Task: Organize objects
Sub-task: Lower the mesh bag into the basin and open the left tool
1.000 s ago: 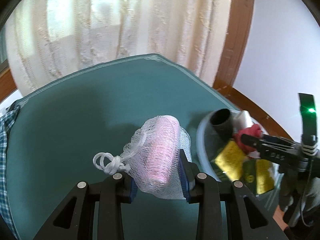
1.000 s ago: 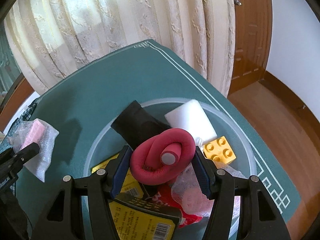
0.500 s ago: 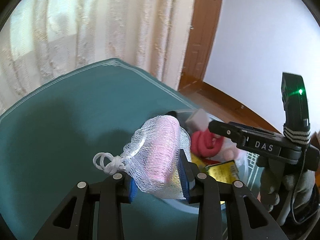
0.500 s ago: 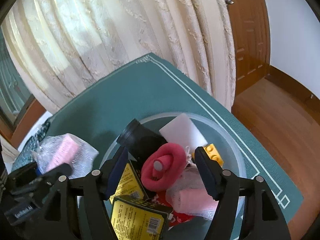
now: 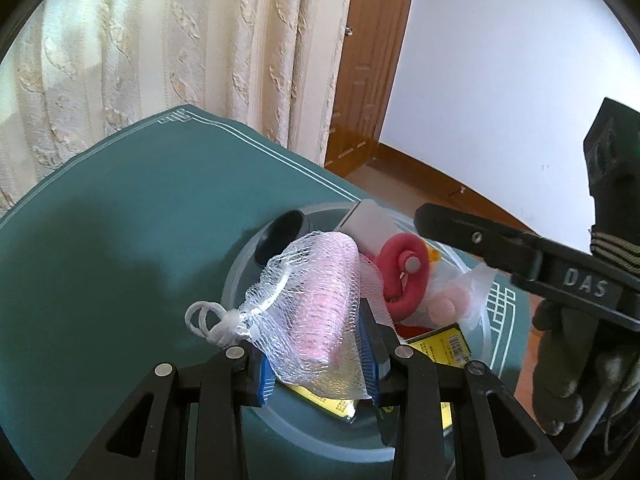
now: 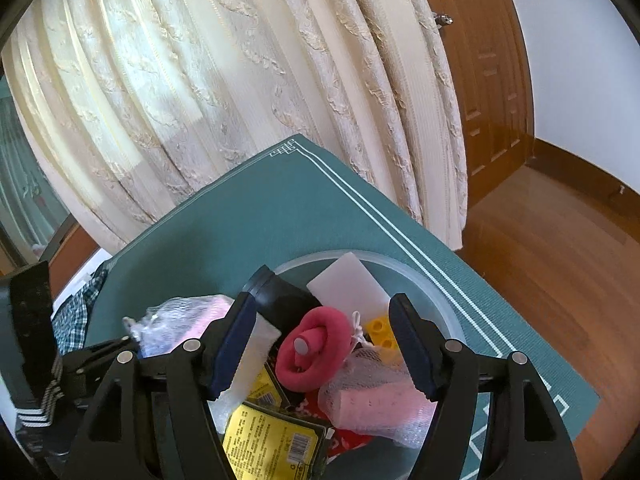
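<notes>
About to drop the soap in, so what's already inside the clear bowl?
In the clear bowl: red foam roller, white sponge block, yellow brick, black tube, netted pink soap, yellow packets. Anything beneath them is covered.

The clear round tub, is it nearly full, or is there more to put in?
Mostly done: the clear round tub already holds the red foam roller, white block, yellow brick and more. In hand: the left gripper carries a pink sponge in white netting above it. Left: dropping that in.
</notes>
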`<state>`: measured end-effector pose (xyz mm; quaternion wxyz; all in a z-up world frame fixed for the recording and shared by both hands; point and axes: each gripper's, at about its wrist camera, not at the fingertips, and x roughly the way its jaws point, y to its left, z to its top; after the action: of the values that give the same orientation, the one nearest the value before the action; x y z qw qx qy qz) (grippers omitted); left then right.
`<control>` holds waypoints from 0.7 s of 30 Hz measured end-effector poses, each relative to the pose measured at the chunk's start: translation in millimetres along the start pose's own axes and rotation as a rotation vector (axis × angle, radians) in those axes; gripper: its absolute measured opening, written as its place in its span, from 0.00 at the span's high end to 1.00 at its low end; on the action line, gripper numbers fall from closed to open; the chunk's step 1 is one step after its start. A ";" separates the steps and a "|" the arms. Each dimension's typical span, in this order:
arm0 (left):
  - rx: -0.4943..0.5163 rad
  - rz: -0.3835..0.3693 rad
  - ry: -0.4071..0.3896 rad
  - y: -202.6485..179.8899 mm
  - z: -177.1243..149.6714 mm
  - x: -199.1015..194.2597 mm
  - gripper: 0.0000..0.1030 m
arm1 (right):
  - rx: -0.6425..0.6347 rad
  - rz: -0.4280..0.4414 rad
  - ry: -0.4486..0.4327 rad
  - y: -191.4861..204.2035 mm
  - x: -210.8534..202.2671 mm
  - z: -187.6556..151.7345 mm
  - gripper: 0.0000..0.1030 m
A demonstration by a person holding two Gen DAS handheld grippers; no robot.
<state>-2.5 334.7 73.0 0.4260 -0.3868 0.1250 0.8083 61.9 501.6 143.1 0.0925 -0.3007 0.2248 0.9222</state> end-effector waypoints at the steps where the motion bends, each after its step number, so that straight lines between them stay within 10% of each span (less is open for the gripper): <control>1: 0.004 -0.008 0.008 0.4 -0.8 3.5 0.64 | 0.002 0.001 0.000 -0.6 0.0 -0.5 0.32; 6: -0.011 -0.030 0.027 3.9 -2.8 11.7 0.57 | 0.012 0.000 -0.001 -3.0 -1.1 -2.9 0.32; 11: -0.027 -0.026 -0.015 7.0 -1.5 2.6 0.13 | 0.015 -0.010 -0.007 -5.3 -5.8 -4.5 0.32; 21: -0.079 0.002 -0.064 14.9 -7.3 -27.1 0.06 | -0.005 -0.061 0.007 -5.2 -23.9 -12.3 0.29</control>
<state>-1.3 305.7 86.0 0.4136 -0.3770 0.0797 0.8249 88.9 499.5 146.6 0.1191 -0.3109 0.2134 0.9185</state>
